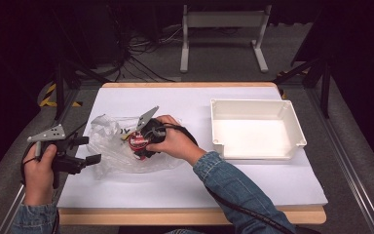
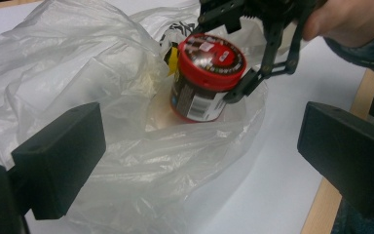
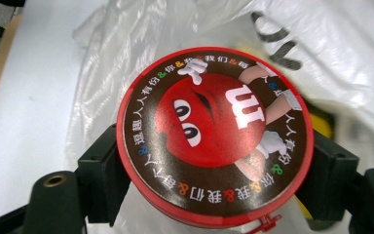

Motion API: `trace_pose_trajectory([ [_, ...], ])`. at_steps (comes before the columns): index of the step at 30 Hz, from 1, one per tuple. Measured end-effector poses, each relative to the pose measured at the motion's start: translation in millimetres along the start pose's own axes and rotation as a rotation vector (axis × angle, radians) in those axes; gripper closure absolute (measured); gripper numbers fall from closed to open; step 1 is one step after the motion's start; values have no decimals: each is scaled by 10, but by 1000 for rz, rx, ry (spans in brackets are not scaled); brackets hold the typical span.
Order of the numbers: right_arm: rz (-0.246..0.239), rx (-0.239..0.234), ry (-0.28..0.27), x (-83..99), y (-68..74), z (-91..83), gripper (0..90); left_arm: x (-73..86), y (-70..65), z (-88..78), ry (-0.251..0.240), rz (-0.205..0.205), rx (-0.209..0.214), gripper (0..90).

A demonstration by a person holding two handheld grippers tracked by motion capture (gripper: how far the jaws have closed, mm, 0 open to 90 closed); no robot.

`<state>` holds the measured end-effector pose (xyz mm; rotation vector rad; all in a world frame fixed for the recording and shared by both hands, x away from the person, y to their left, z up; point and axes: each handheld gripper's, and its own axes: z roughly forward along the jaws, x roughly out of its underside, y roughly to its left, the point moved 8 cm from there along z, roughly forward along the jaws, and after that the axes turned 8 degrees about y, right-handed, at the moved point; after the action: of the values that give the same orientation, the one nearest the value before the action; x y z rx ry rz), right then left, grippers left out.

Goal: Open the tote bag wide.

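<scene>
Gripping red-lidded jar (image 2: 205, 83) across lid, right tongs (image 1: 143, 139) were closed on it, jar upright inside clear plastic bag (image 1: 114, 146). Left tongs (image 1: 85, 150) stood wide open, empty, just left of bag. White tray (image 1: 255, 127) lay well right of jar; right hand nearer.

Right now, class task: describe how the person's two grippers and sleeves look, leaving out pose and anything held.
Both grippers, left gripper and right gripper, are black, with blocky jaws and grey three-cornered top plates. A black cable trails from the right one. Both sleeves are blue denim.
</scene>
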<state>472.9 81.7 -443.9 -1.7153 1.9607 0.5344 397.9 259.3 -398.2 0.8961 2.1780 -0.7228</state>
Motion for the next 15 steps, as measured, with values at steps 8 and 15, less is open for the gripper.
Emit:
trace_pose_trajectory([
  [8, 12, 27, -41, -87, -36, -394, 245, -51, 54, 64, -3, 0, -24, 24],
  [15, 41, 52, -61, -127, -78, -717, 245, -97, 65, 119, 3, -2, -19, 22],
])
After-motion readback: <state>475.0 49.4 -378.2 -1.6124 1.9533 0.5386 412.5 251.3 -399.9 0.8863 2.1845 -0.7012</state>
